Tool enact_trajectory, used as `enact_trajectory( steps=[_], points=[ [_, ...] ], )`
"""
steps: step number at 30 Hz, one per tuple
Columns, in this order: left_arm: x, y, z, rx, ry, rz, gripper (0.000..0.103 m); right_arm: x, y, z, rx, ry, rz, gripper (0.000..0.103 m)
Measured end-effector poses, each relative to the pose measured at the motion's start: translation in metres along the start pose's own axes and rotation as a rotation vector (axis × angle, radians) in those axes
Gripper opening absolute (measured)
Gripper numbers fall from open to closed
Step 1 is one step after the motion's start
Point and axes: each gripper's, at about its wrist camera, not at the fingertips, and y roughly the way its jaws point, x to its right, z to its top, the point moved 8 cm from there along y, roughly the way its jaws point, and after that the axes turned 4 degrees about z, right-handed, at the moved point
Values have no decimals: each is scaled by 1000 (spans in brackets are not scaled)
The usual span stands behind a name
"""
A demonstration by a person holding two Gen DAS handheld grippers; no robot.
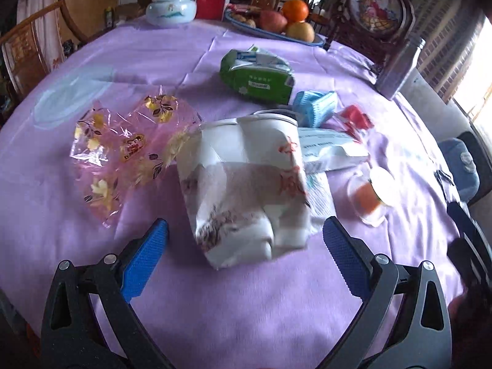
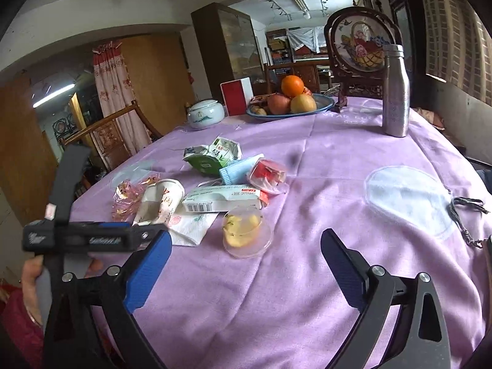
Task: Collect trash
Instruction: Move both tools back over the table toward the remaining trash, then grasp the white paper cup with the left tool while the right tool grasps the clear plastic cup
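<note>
A: Where did the trash sit, and what were the claws doing?

B: It lay in a loose heap on the purple tablecloth (image 2: 323, 160). Nearest the left gripper (image 1: 246, 246) was a crushed paper cup (image 1: 246, 184), on its side, mouth facing away. The jaws stood wide apart with the cup's base just ahead of them, nothing pinched. The right gripper (image 2: 246, 258) was spread wide too and empty, with a clear plastic cup of yellow fruit (image 2: 246, 230) just ahead of it.

A: And around those?

B: A pink cellophane wrapper (image 1: 123, 153) beside the paper cup, a white carton (image 2: 221, 200) behind it, then a blue face mask (image 2: 240, 170), a clear tub holding something red (image 2: 267, 172) and a green pouch (image 1: 258, 77).

A: What might have gone wrong?

B: I judged the dented cup could fold further or squirt out if squeezed near its base. The fruit cup seemed the bigger worry: tipped or crushed, whatever was left in it might spill on the cloth. The cellophane looked flimsy enough to slip from a pad.

A: Did the views differ?

B: Yes. Only the right wrist showed the left tool's body (image 2: 77, 236) and the hand (image 2: 30, 276) holding it, a pale patch (image 2: 406, 200) on the cloth, and a napkin (image 2: 193, 224) lying clear beside the paper cup. The left view was blurred, but alone showed that cup's crumpled side.
</note>
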Motion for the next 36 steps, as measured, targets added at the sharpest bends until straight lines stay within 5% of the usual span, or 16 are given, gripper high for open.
enact_trajectory(
  steps=[8, 12, 16, 22, 30, 32, 36],
  points=[
    [-3, 10, 23, 2, -22, -1, 96, 10, 10, -3, -58, 76, 35, 96],
    [-20, 11, 38, 60, -45, 101, 96, 14, 12, -6, -74, 117, 45, 96],
    [-31, 15, 38, 42, -120, 29, 96, 12, 17, -8, -113, 109, 68, 96],
    [-27, 17, 35, 32, -95, 57, 96, 7, 45, 8, -223, 4, 33, 95],
    [-25, 18, 36, 26, -83, 72, 96, 2, 99, -4, -399, -51, 63, 70],
    [-24, 20, 35, 21, -73, 84, 96, 9, 97, 4, -366, -33, 84, 52],
    [-21, 20, 34, 14, -56, 98, 96, 44, 90, 15, -322, 114, 59, 51]
  ],
)
